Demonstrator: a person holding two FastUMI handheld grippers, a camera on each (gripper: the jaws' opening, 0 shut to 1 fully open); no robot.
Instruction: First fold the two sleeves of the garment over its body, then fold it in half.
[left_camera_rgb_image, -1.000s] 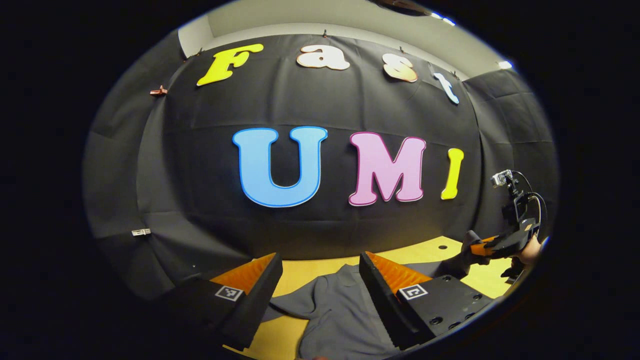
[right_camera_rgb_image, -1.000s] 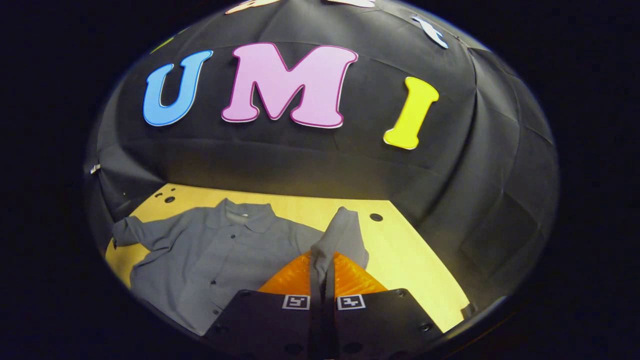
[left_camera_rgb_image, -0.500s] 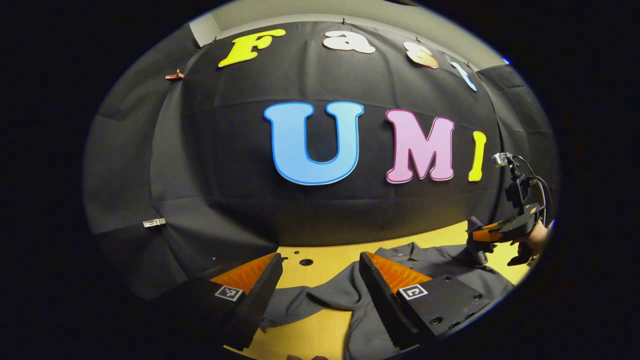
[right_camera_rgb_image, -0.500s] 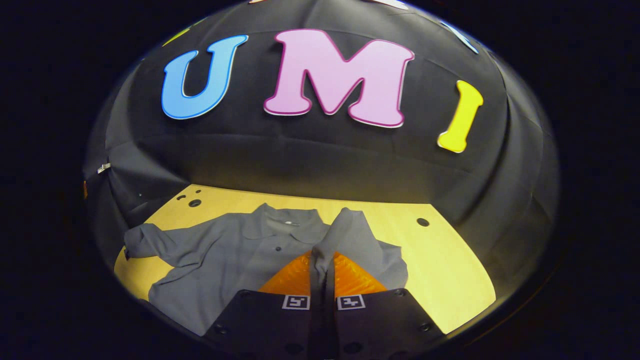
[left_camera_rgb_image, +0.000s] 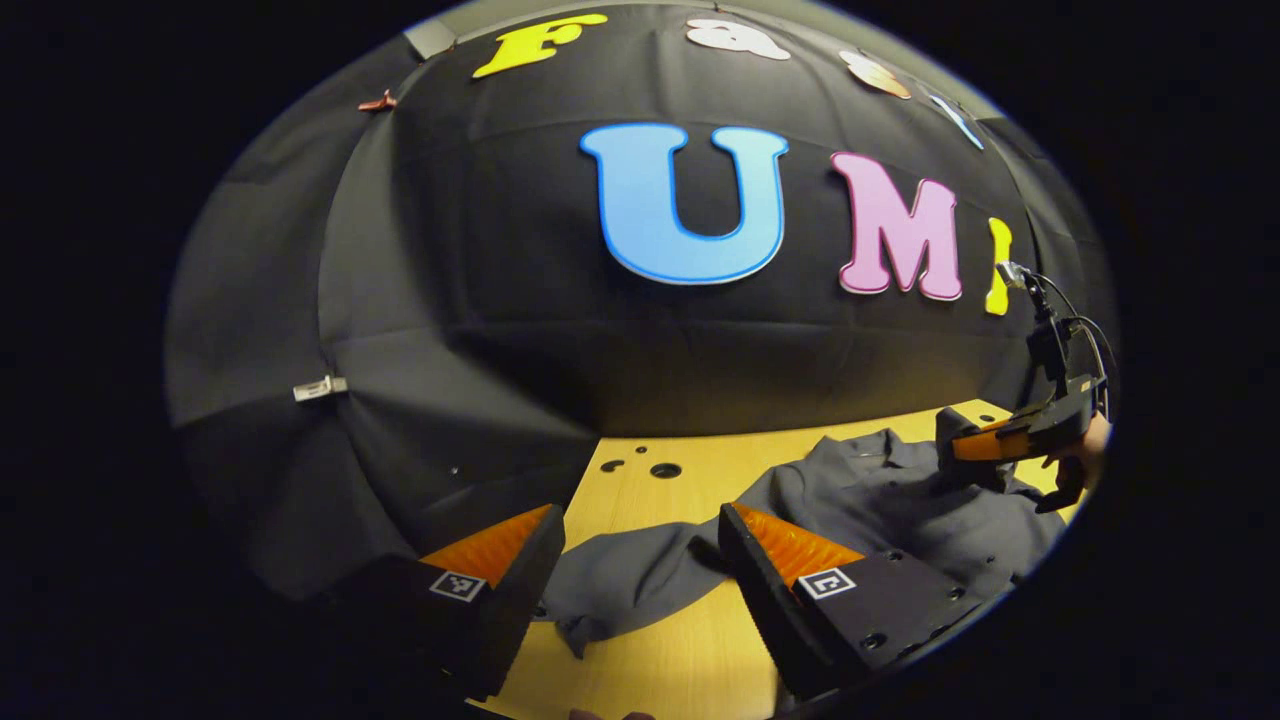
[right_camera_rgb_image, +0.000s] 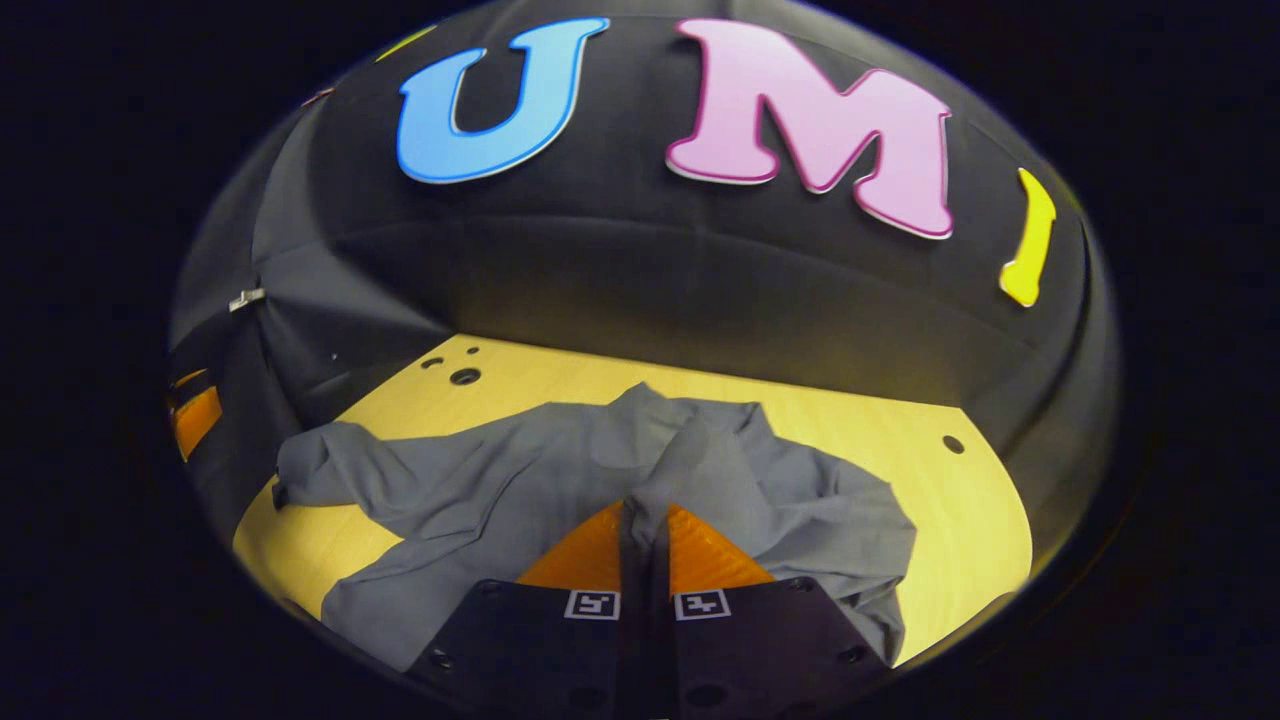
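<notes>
**A:** Why is your right hand up over the shirt like that?

**B:** My right tongs are pinched flat together on the right sleeve, with the cloth pressed between both sides. I hold it raised above the shirt so the sleeve can swing across the chest instead of dragging and bunching the body beneath it.

**A:** And where does the shirt itself lie?

**B:** On the yellow table, collar toward the booth wall, hem toward me. The sleeve I hold now sits over the middle of the shirt, just on my side of the collar.

**A:** Your left hand looks idle.

**B:** My left tongs stand wide open and hold nothing. In the left gripper view they hover just above the left sleeve, which stretches out from the shirt, away from the collar, flat on the table. I keep them spread there because that sleeve is my next job, I judge. In that view my right tongs sit farther off, by the collar, with a hand behind them.

**A:** What could spoil it?

**B:** If I let go too high, the right sleeve may flop crooked. I should lower it close to the shirt's chest first.
</notes>
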